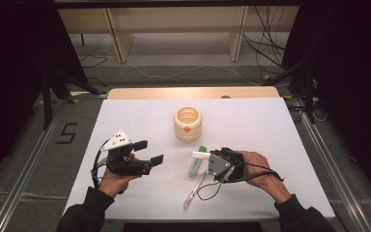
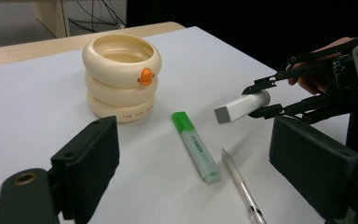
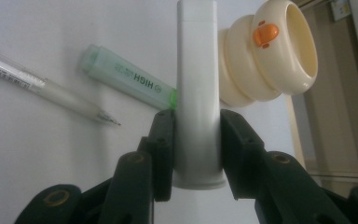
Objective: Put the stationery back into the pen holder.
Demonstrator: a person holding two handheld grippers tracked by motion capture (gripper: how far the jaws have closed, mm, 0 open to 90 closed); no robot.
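Left tool [image 1: 149, 151] hovering with jaws standing wide apart and nothing between them, pointing across toward the right tool [image 1: 204, 155]. Right tool lying level, jaws pinching a white stick [image 3: 197, 93] at its lower end, wrist behind.

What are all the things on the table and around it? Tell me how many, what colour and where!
Pen cup: 1, cream with an orange beak, upright at the middle back of the table.
Highlighter: 1, green, lying flat in front of the cup.
Pen: 1, clear, lying near the front edge beside the highlighter.
White stick: 1, white, lifted above the highlighter, clamped in the right tongs.
Table: 1, white top with a wooden back edge.
Cables: several, black and white, on the floor behind.
Left tongs: 1, black, open, nothing in them, left of the highlighter.
Right tongs: 1, black, shut on the white stick.
Hands: 2, dark sleeves, at the front edge.
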